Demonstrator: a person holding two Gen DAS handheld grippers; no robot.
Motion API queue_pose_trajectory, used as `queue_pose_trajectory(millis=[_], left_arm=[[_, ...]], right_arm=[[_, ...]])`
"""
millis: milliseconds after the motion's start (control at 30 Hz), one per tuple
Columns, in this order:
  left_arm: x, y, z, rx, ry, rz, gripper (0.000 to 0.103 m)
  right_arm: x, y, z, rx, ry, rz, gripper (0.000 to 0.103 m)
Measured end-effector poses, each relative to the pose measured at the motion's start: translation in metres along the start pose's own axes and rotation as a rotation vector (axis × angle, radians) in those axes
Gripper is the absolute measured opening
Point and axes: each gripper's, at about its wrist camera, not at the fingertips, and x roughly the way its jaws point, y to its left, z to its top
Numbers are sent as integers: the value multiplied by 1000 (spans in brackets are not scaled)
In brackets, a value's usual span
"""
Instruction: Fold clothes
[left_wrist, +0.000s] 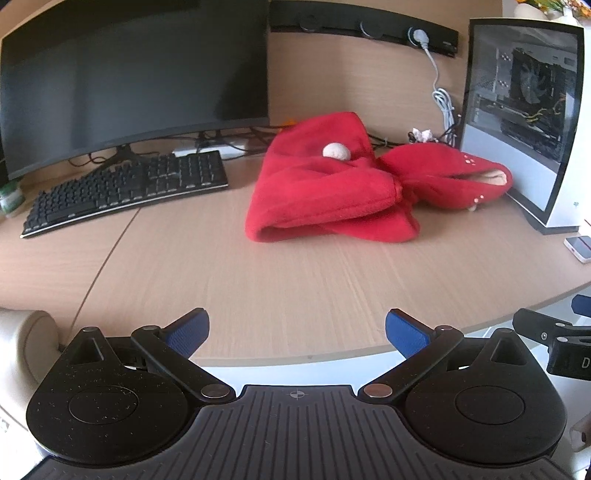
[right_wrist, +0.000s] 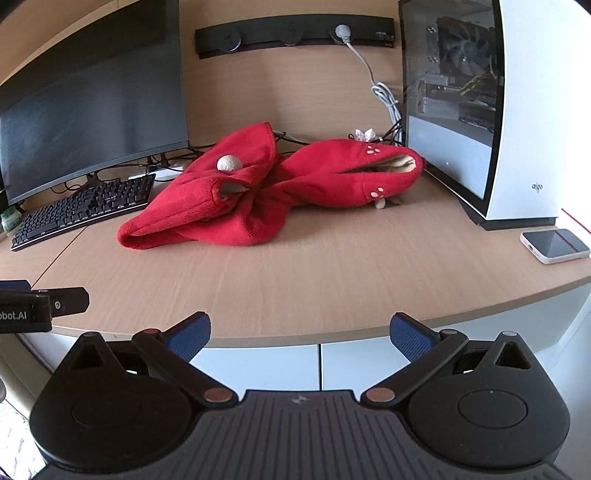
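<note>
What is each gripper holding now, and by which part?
Nothing is held. The left gripper and the right gripper are both open and empty, at the near edge of the desk. The red garment lies untouched, farther back.

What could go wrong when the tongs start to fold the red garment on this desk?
1. The red garment lies bunched, its far end against the computer case and over cables; pulling might drag them.
2. The phone lies near the desk edge; spreading cloth could push it off.
3. The keyboard sits close; a sleeve may sweep over it.
</note>
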Motion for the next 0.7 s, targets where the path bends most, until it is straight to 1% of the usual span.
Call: queue_pose_trajectory(millis=[367,700], left_arm=[[-1,4,-6,-8,20,17,103],[-4,6,-8,-16,29,15,103]], right_arm=[[2,1,-7,-5,13,23,103],[-1,-1,-9,-8,15,36,103]])
